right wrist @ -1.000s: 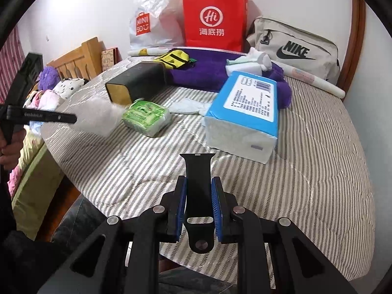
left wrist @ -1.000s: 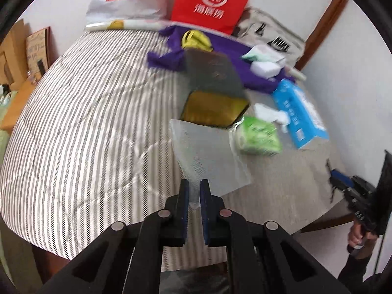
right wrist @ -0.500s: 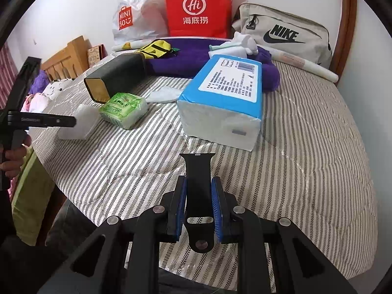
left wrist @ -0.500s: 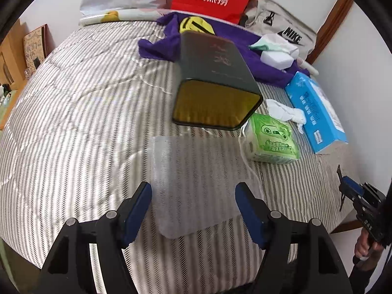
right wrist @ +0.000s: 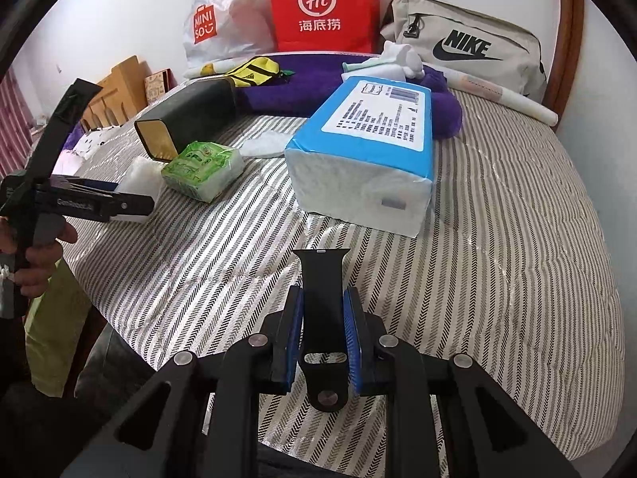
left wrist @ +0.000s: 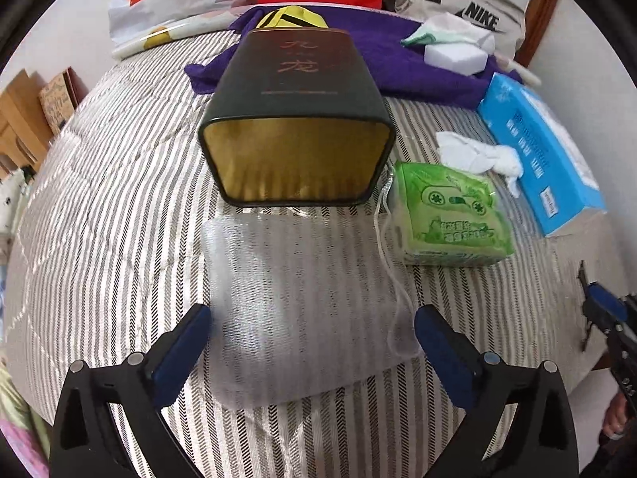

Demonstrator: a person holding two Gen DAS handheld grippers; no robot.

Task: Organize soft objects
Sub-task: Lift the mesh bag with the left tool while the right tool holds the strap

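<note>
Released since a sec ago, the clear mesh pouch [left wrist: 306, 302] now lies flat on the striped bed [left wrist: 103, 215]; left claw [left wrist: 312, 334] has just been opening, now wide, nothing gripped, pouch w/ near edge btwn the fingers. Right claw [right wrist: 323, 320] pinches a black strap [right wrist: 323, 298]. Beyond pouch: dark tin [left wrist: 296, 119] on its side, mouth facing pouch; green tissue pack [left wrist: 446, 215] beside it.

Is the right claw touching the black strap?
Touching. The right wrist view shows the right claw with both blue pads pressed against the black strap.
</note>
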